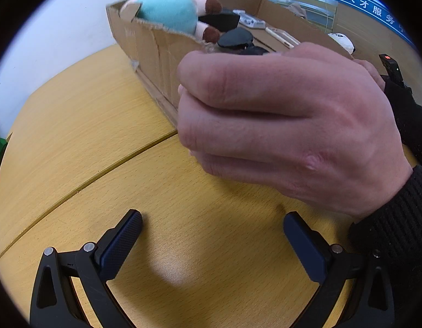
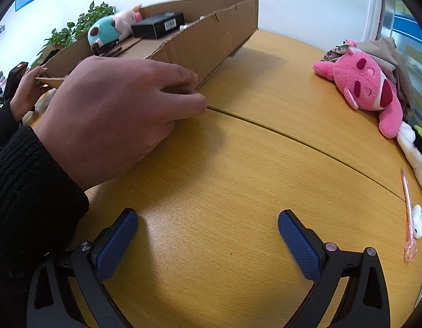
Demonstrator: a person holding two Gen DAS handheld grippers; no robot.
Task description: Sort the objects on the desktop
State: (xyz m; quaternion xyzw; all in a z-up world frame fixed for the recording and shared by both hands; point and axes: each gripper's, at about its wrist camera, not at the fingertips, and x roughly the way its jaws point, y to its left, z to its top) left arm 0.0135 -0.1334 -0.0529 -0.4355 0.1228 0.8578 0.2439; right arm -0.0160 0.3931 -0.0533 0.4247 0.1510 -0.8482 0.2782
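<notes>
Right wrist view: both the right tongs [image 2: 208,235] and left tongs [image 1: 212,236] gape wide and empty; the bare hand [image 2: 115,114] gripping the cardboard box [image 2: 205,41] risks obstructing any approach.

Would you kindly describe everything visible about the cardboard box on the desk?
The cardboard box is a long, shallow, open-topped tray of brown corrugated board with ragged torn rims. It sits on the wooden desk near the white wall. Inside lie a teal plush toy, a black box and other small items. A bare hand rests against its near wall.
</notes>
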